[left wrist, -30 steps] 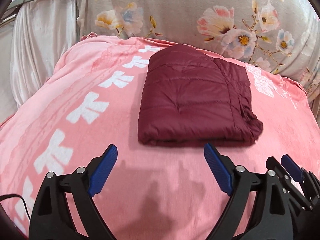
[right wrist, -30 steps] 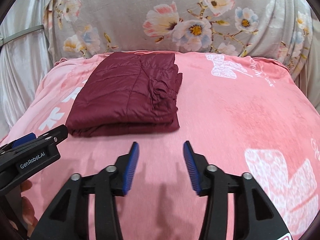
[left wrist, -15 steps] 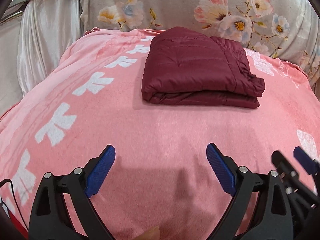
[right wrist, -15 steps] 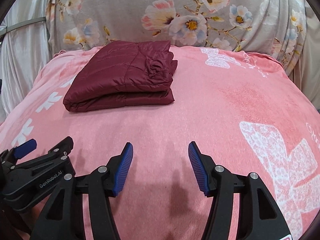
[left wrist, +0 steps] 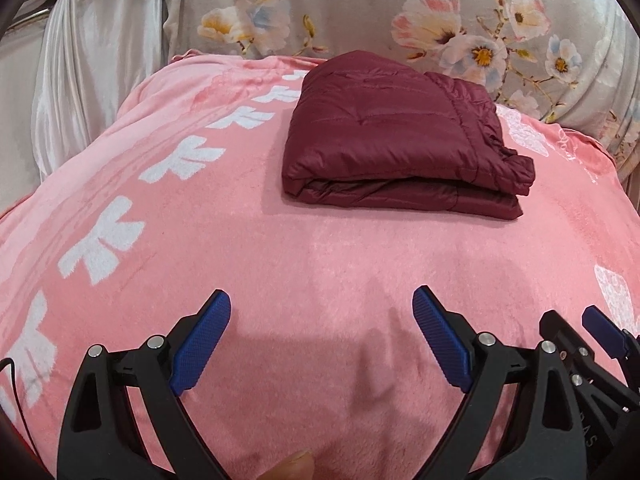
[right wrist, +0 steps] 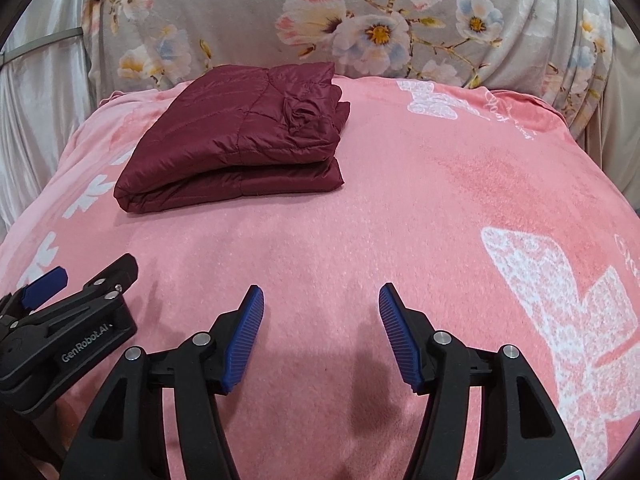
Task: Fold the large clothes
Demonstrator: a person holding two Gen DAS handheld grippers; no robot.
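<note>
While both tongs, the left tongs (left wrist: pixel 322 334) and the right tongs (right wrist: pixel 321 330), were held spread and empty, the jacket (left wrist: pixel 404 140) lay folded on the pink blanket (left wrist: pixel 320 256), well apart from them. Folding seemed finished; next, only withdrawal or another garment seemed called for.

A pink blanket (left wrist: pixel 320 248) with white bows is spread flat; floral fabric (right wrist: pixel 360 20) is draped behind, silvery curtain (left wrist: pixel 100 80) beside.

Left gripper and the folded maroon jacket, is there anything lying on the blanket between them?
Nothing: the left wrist view shows only bare pink blanket between the open left gripper and the folded maroon jacket.
</note>
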